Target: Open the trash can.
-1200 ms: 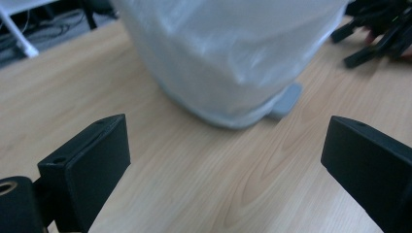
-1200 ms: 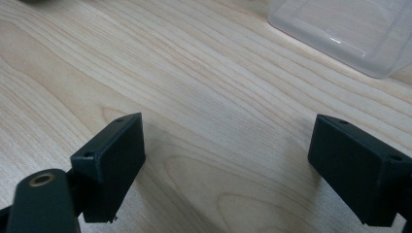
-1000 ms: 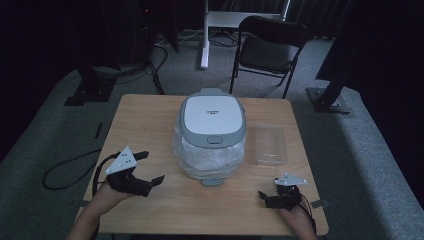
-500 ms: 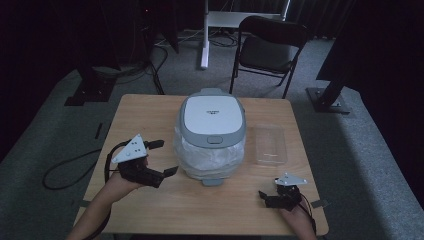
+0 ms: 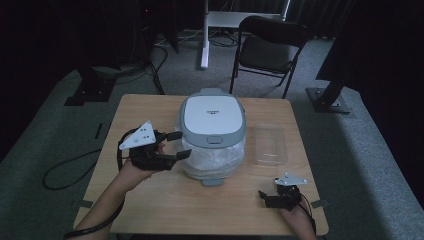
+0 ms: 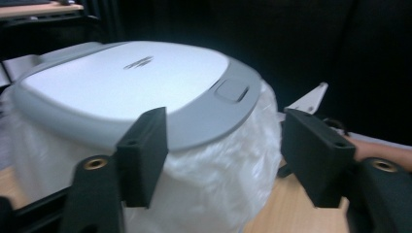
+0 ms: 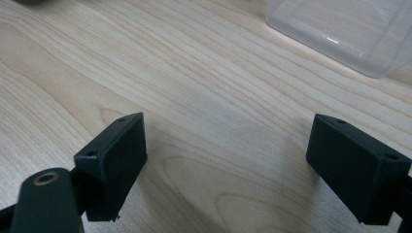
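A white rice cooker (image 5: pixel 212 120) with a grey-rimmed lid stands in the middle of the wooden table (image 5: pixel 150 200), its body wrapped in clear plastic film (image 5: pixel 215 160). My left gripper (image 5: pixel 180 145) is raised at the cooker's left side, open, jaws pointing at the wrapped body. In the left gripper view the cooker (image 6: pixel 131 87) looms just beyond the open left gripper (image 6: pixel 226 155), with nothing between the jaws. My right gripper (image 5: pixel 264 198) rests open near the table's front right corner. In its own view the right gripper (image 7: pixel 228 165) is spread over bare wood.
A clear plastic container (image 5: pixel 270 145) lies right of the cooker, and its corner (image 7: pixel 350 29) appears ahead of the right gripper. A folding chair (image 5: pixel 267 50) and stand legs are behind the table. A cable (image 5: pixel 65 170) trails on the floor at left.
My left gripper has lifted off the table and moved right, up to the cooker's side, still open. The right gripper has stayed put.
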Motion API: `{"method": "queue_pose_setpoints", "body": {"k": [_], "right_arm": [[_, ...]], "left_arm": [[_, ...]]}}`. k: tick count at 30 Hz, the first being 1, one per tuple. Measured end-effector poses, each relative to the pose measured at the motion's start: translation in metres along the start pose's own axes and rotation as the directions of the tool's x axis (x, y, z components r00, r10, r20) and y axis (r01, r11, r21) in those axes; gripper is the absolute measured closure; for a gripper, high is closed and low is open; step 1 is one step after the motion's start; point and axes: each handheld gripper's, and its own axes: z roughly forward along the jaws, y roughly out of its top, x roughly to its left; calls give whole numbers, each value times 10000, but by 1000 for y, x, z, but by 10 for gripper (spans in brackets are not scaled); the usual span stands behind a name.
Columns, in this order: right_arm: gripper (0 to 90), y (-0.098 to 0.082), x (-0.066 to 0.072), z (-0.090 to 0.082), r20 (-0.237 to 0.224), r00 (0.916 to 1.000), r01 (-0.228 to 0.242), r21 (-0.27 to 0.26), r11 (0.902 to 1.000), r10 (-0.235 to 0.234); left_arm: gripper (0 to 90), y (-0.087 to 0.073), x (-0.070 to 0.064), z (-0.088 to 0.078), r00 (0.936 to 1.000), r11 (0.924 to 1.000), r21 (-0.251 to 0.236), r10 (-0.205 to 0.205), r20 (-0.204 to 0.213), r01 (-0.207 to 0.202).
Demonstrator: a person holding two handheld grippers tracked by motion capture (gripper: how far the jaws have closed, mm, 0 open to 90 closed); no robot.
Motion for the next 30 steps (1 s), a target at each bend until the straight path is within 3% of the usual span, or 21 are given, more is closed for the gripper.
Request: {"method": "queue_pose_setpoints", "body": {"k": [1,2,6,13,24,27,30], "right_arm": [[140,0,0,0,-1,10000,1,0,10000,-1],[140,0,0,0,-1,10000,0,0,10000,0],[140,0,0,0,0,10000,0,-2,10000,0],[140,0,0,0,-1,10000,-2,2,10000,2],[140,0,0,0,0,10000,-1,1,10000,1],[140,0,0,0,0,10000,0,1,10000,0],[140,0,0,0,1,10000,-1,1,10000,1]], "left_arm": [[386,2,1,3,9999,10000,-20,-21,156,22],[461,6,0,7,9998,9998,-179,85,158,-82],[603,12,-2,15,9994,9994,-222,260,237,-254],[733,22,-12,29,9973,9980,-95,625,387,-622],[868,29,-17,50,9972,9975,270,641,387,-652],[870,29,-17,52,9972,9975,275,632,403,-643],[900,29,-16,57,9979,9970,460,620,212,-629]]}}
